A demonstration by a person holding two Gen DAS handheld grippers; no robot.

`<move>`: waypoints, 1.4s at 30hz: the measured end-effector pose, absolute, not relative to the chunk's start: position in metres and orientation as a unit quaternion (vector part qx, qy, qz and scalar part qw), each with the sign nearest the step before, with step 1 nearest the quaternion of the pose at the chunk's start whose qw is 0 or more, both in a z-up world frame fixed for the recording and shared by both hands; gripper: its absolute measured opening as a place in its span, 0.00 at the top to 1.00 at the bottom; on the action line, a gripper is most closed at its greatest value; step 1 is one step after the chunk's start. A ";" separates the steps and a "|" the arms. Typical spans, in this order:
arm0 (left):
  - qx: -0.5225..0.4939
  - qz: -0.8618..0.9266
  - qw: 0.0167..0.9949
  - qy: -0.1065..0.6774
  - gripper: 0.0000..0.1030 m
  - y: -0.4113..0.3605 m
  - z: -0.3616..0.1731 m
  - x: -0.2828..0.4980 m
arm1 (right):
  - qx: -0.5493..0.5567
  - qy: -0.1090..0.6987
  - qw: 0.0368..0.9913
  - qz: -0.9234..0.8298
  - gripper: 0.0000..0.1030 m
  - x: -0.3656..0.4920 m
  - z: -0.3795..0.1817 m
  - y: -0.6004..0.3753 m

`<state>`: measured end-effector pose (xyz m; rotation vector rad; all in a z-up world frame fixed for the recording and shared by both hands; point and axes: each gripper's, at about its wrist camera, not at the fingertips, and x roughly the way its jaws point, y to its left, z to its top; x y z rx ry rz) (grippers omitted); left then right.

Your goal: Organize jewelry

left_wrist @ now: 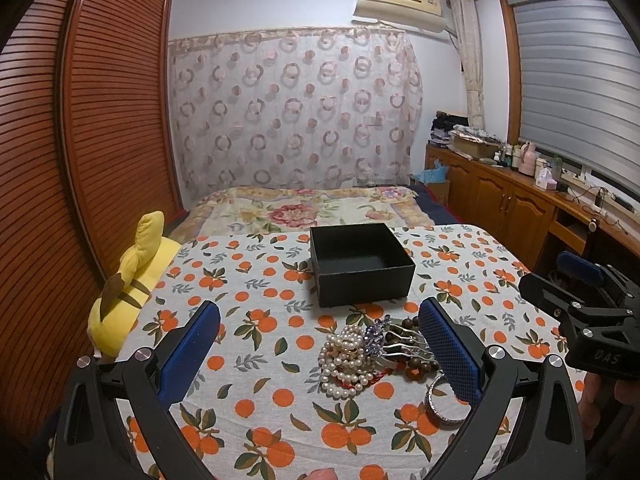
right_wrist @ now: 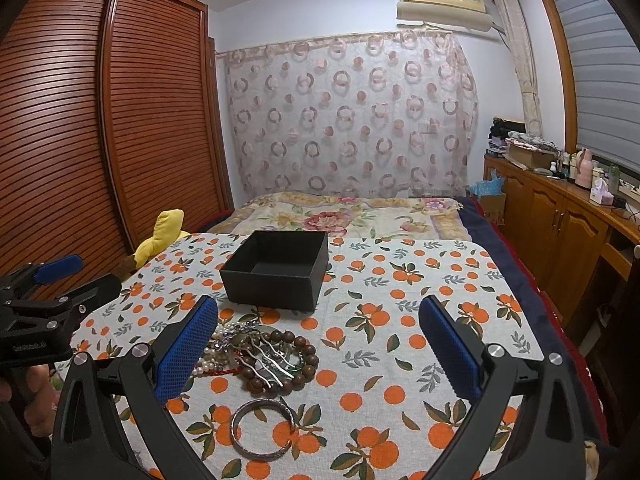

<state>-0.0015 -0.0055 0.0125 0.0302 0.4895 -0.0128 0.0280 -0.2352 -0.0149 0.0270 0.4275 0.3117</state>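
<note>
An open, empty black box [left_wrist: 362, 264] [right_wrist: 276, 268] stands on the orange-print tablecloth [left_wrist: 260, 360] [right_wrist: 400, 320]. In front of it lies a heap of jewelry: a pearl necklace [left_wrist: 346, 360] [right_wrist: 206, 366], a brown bead bracelet [left_wrist: 418, 370] [right_wrist: 300, 354], silver hairpins [right_wrist: 266, 356] and a purple beaded piece [left_wrist: 376, 330]. A silver bangle [left_wrist: 442, 404] [right_wrist: 262, 428] lies nearest me. My left gripper [left_wrist: 320, 356] is open, just left of the heap. My right gripper [right_wrist: 320, 356] is open, just right of the heap. Both hover empty above the cloth.
A yellow plush toy [left_wrist: 128, 288] [right_wrist: 160, 236] lies at the table's left edge. A bed with a floral blanket [left_wrist: 304, 208] is behind the table. A slatted wardrobe [left_wrist: 80, 160] stands left; a wooden cabinet [left_wrist: 520, 200] with clutter stands right.
</note>
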 end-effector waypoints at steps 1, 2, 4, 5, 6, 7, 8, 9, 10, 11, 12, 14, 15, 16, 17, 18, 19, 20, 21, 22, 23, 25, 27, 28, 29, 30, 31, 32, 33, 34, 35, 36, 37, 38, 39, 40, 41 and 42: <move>0.014 -0.007 0.970 0.242 0.07 -0.005 0.014 -0.002 | 0.014 0.211 0.965 0.154 0.02 0.028 -0.015 -0.235; 0.015 -0.006 0.970 0.242 0.07 -0.005 0.014 -0.002 | 0.014 0.211 0.965 0.155 0.02 0.028 -0.015 -0.235; 0.015 -0.006 0.970 0.242 0.07 -0.004 0.014 -0.002 | 0.013 0.211 0.965 0.154 0.02 0.027 -0.015 -0.235; 0.014 -0.006 0.970 0.241 0.07 -0.004 0.014 -0.002 | 0.013 0.211 0.965 0.154 0.02 0.027 -0.015 -0.235; 0.014 -0.006 0.970 0.241 0.07 -0.004 0.015 -0.002 | 0.014 0.211 0.965 0.154 0.02 0.027 -0.014 -0.235; 0.014 -0.006 0.970 0.241 0.07 -0.004 0.014 -0.002 | 0.014 0.211 0.965 0.154 0.02 0.027 -0.014 -0.235; 0.015 -0.006 0.970 0.241 0.07 -0.005 0.015 -0.002 | 0.014 0.211 0.965 0.154 0.02 0.027 -0.014 -0.235; 0.016 -0.005 0.971 0.240 0.07 -0.005 0.016 -0.003 | 0.014 0.211 0.965 0.154 0.02 0.026 -0.014 -0.235; 0.016 -0.005 0.971 0.239 0.07 -0.005 0.018 -0.004 | 0.014 0.211 0.965 0.154 0.02 0.026 -0.014 -0.235; 0.016 -0.006 0.971 0.239 0.07 -0.006 0.020 -0.005 | 0.013 0.211 0.965 0.154 0.02 0.026 -0.014 -0.235; 0.015 -0.007 0.971 0.240 0.07 -0.006 0.022 -0.005 | 0.014 0.211 0.965 0.155 0.02 0.026 -0.014 -0.235; 0.013 -0.008 0.971 0.238 0.07 -0.005 0.020 -0.008 | 0.014 0.211 0.965 0.154 0.02 0.026 -0.014 -0.235; 0.013 -0.008 0.971 0.238 0.07 -0.005 0.020 -0.008 | 0.014 0.211 0.965 0.154 0.02 0.026 -0.014 -0.235; 0.013 -0.008 0.971 0.237 0.07 -0.005 0.021 -0.008 | 0.014 0.211 0.965 0.155 0.02 0.026 -0.014 -0.235; 0.013 -0.007 0.971 0.237 0.07 -0.005 0.020 -0.008 | 0.014 0.211 0.965 0.155 0.02 0.026 -0.014 -0.235; 0.013 -0.008 0.971 0.237 0.07 -0.005 0.020 -0.008 | 0.014 0.211 0.965 0.155 0.02 0.026 -0.014 -0.235; 0.013 -0.008 0.971 0.237 0.07 -0.005 0.020 -0.008 | 0.014 0.211 0.965 0.154 0.02 0.025 -0.014 -0.235; 0.013 -0.007 0.971 0.237 0.07 -0.005 0.020 -0.008 | 0.014 0.211 0.965 0.154 0.02 0.025 -0.013 -0.235; 0.013 -0.008 0.971 0.237 0.07 -0.005 0.020 -0.008 | 0.014 0.211 0.965 0.155 0.02 0.025 -0.013 -0.235; 0.014 -0.007 0.971 0.237 0.07 -0.006 0.022 -0.008 | 0.014 0.211 0.965 0.155 0.02 0.025 -0.013 -0.235; 0.013 -0.008 0.971 0.237 0.07 -0.005 0.020 -0.008 | 0.014 0.211 0.965 0.155 0.02 0.025 -0.013 -0.236; 0.013 -0.007 0.971 0.237 0.07 -0.005 0.020 -0.008 | 0.014 0.210 0.965 0.155 0.02 0.025 -0.012 -0.236; 0.013 -0.007 0.971 0.237 0.07 -0.005 0.020 -0.008 | 0.014 0.210 0.965 0.155 0.02 0.025 -0.011 -0.237; 0.013 -0.008 0.972 0.236 0.07 -0.005 0.021 -0.008 | 0.014 0.210 0.965 0.155 0.02 0.025 -0.011 -0.237; 0.013 -0.008 0.972 0.236 0.07 -0.004 0.020 -0.008 | 0.014 0.210 0.965 0.155 0.02 0.025 -0.014 -0.233; 0.013 -0.008 0.972 0.236 0.07 -0.004 0.020 -0.008 | 0.014 0.210 0.965 0.155 0.02 0.025 -0.014 -0.233; 0.013 -0.008 0.972 0.236 0.07 -0.005 0.020 -0.008 | 0.014 0.210 0.965 0.155 0.02 0.025 -0.014 -0.233; 0.013 -0.008 0.972 0.236 0.07 -0.004 0.020 -0.008 | 0.014 0.210 0.965 0.156 0.02 0.025 -0.013 -0.234; 0.013 -0.008 0.972 0.236 0.07 -0.004 0.020 -0.008 | 0.014 0.210 0.965 0.156 0.02 0.025 -0.014 -0.233; 0.013 -0.008 0.972 0.236 0.07 -0.004 0.020 -0.008 | 0.014 0.210 0.965 0.156 0.02 0.025 -0.014 -0.233; 0.013 -0.008 0.972 0.236 0.07 -0.004 0.020 -0.008 | 0.014 0.210 0.965 0.155 0.02 0.025 -0.014 -0.234; 0.013 -0.008 0.972 0.236 0.07 -0.004 0.020 -0.008 | 0.014 0.210 0.965 0.156 0.02 0.026 -0.014 -0.233; 0.013 -0.008 0.972 0.236 0.07 -0.004 0.020 -0.008 | 0.014 0.210 0.965 0.156 0.02 0.025 -0.014 -0.234; 0.013 -0.008 0.972 0.236 0.07 -0.004 0.019 -0.008 | 0.014 0.210 0.965 0.155 0.02 0.025 -0.014 -0.235; 0.013 -0.008 0.972 0.235 0.07 -0.004 0.019 -0.008 | 0.014 0.210 0.965 0.156 0.02 0.026 -0.014 -0.234; 0.014 -0.006 0.972 0.236 0.07 -0.004 0.020 -0.008 | 0.014 0.210 0.965 0.155 0.02 0.026 -0.014 -0.235; 0.014 -0.006 0.971 0.237 0.07 -0.004 0.020 -0.007 | 0.014 0.210 0.965 0.155 0.02 0.026 -0.014 -0.235; 0.014 -0.007 0.971 0.238 0.07 -0.004 0.021 -0.007 | 0.015 0.210 0.965 0.155 0.02 0.026 -0.015 -0.234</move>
